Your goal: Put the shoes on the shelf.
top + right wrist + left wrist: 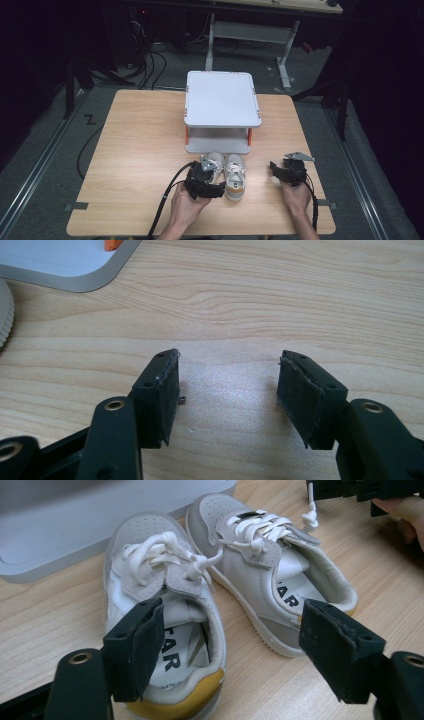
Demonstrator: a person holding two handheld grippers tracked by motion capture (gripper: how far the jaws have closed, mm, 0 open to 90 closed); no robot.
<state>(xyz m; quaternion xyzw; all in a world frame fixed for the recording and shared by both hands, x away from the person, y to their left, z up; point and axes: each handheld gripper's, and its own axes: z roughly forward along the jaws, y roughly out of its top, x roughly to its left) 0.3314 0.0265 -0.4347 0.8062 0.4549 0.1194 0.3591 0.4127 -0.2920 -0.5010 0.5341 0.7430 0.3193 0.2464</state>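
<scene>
A: High view: two small sneakers sit side by side on the table before the two-tier rack; left tool hovers there.

B: Left gripper view: jaws spread, straddling the heels, pinching nothing.

A: Right gripper view: right tool spread over bare wood. Next, I judge, close on a heel.

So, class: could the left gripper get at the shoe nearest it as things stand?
Probably yes: the left gripper has its jaws open just behind the near shoe, heel towards it, with nothing between.

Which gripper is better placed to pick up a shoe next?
Left. The left gripper is open right over the shoes; the right gripper, also open, faces only bare table.
</scene>
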